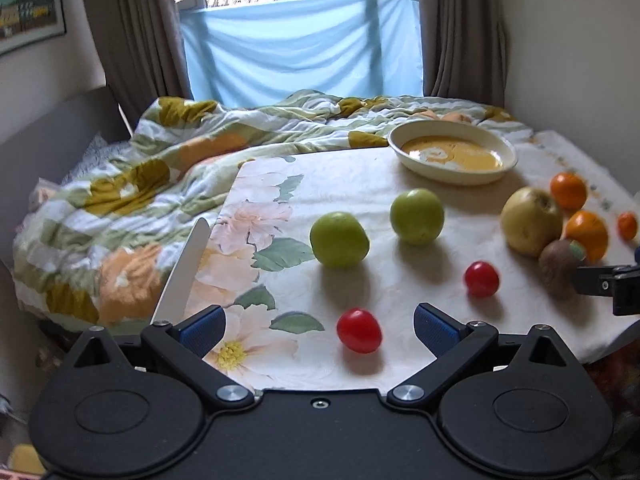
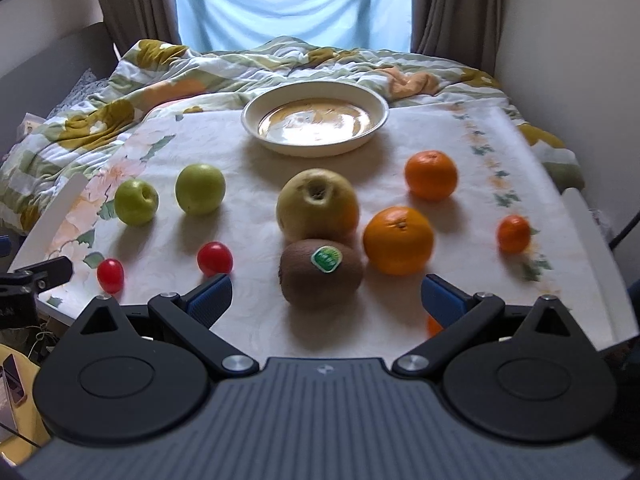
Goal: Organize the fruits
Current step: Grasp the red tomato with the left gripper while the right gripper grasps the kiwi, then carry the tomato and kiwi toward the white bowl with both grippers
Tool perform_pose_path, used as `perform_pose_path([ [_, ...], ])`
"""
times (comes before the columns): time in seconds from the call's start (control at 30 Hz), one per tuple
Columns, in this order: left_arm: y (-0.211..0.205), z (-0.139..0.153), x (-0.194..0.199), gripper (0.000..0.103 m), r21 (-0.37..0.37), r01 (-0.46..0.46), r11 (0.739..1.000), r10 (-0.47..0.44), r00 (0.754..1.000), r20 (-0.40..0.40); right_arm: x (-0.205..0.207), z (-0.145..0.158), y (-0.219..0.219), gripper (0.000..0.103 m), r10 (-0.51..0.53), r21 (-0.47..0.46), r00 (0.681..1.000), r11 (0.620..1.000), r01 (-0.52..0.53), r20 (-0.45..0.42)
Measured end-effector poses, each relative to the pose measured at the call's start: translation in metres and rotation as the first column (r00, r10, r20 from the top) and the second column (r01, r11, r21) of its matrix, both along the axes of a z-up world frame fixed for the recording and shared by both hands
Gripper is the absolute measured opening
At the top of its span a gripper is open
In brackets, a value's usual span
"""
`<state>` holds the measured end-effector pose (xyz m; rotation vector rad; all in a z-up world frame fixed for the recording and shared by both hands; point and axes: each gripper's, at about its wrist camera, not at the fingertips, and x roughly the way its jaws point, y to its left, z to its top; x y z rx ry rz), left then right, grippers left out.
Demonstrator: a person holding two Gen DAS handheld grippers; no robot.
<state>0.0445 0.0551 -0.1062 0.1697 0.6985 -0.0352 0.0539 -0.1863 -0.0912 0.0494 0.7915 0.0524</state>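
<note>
Fruit lies on a flowered cloth over a board. My left gripper (image 1: 320, 326) is open and empty, with a red tomato (image 1: 359, 330) between its fingers near the front edge. Beyond it are two green apples (image 1: 339, 239) (image 1: 417, 216) and a second tomato (image 1: 481, 279). My right gripper (image 2: 326, 294) is open and empty, just before a brown kiwi (image 2: 321, 276) with a green sticker. Behind the kiwi sit a yellow apple (image 2: 317, 204), two oranges (image 2: 398, 240) (image 2: 431, 175) and a small mandarin (image 2: 513, 233). An empty cream bowl (image 2: 315, 118) stands at the back.
A rumpled flowered quilt (image 1: 132, 184) covers the bed to the left and behind the board. The board (image 2: 592, 248) has white raised side edges. Curtains and a blue sheet hang at the window behind. The right gripper shows at the right edge of the left wrist view (image 1: 608, 284).
</note>
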Motion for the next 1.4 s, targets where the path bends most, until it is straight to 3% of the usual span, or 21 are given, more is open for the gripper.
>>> perform_pose_path([
  [0.2, -0.005, -0.025, 0.014, 0.089, 0.005, 0.022, 1.000, -0.022, 0.999, -0.046, 0.009, -0.028, 0.005, 0.103, 0.002, 0.003, 1.000, 1.000, -0.002, -0.029],
  [0.53, -0.007, -0.043, 0.024, 0.052, -0.020, 0.056, 0.998, -0.058, 0.995, -0.078, 0.021, -0.046, 0.010, 0.103, -0.009, -0.001, 1.000, 1.000, 0.009, -0.024],
  [0.63, -0.008, -0.043, 0.025, 0.036, -0.038, 0.069, 0.997, -0.072, 0.994, -0.083, 0.026, -0.050, 0.010, 0.103, -0.017, -0.013, 0.999, 1.000, 0.016, -0.030],
  [0.97, -0.006, -0.043, 0.025, 0.036, -0.046, 0.076, 0.996, -0.080, 0.993, -0.083, 0.035, -0.051, 0.012, 0.102, -0.013, -0.001, 0.999, 1.000, 0.013, -0.031],
  [1.13, -0.006, -0.042, 0.025, 0.036, -0.051, 0.068, 0.996, -0.072, 0.994, -0.088, 0.041, -0.052, 0.012, 0.095, -0.020, 0.001, 0.999, 1.000, 0.020, -0.033],
  [1.23, -0.007, -0.038, 0.023, 0.036, -0.054, 0.062, 0.997, -0.067, 0.994, -0.086, 0.044, -0.051, 0.012, 0.078, -0.032, -0.041, 0.999, 0.999, 0.030, -0.041],
  [1.4, -0.011, -0.023, 0.020, 0.035, -0.053, 0.058, 0.997, -0.061, 0.996, -0.067, 0.043, -0.046, 0.006, 0.077, -0.025, -0.014, 0.998, 1.000, 0.025, -0.053],
])
